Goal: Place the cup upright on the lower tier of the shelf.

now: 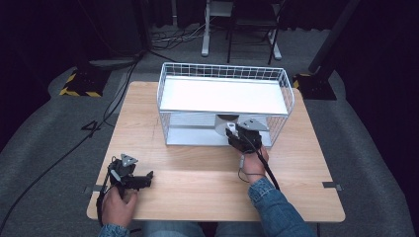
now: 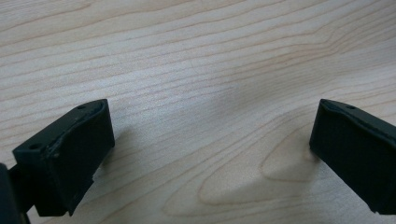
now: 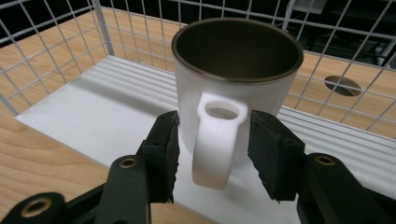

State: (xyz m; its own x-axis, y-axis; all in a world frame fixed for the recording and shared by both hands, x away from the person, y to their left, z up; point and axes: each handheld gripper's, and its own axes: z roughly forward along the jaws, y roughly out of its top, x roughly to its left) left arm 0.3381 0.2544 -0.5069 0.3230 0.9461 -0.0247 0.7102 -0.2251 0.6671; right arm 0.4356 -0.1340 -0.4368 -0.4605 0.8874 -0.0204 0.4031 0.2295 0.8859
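In the high view, the top shelf of the wire rack (image 1: 225, 96) hides most of the mug (image 1: 225, 122) at frame centre, and the right hand-held gripper (image 1: 236, 134) covers its near side. In the left gripper view, the left hand-held gripper (image 2: 212, 144) has both jaws cut off by the lower corners.

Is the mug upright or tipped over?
Upright: the mug stands on the rack's lower shelf, mouth up, handle between the right gripper's open jaws.
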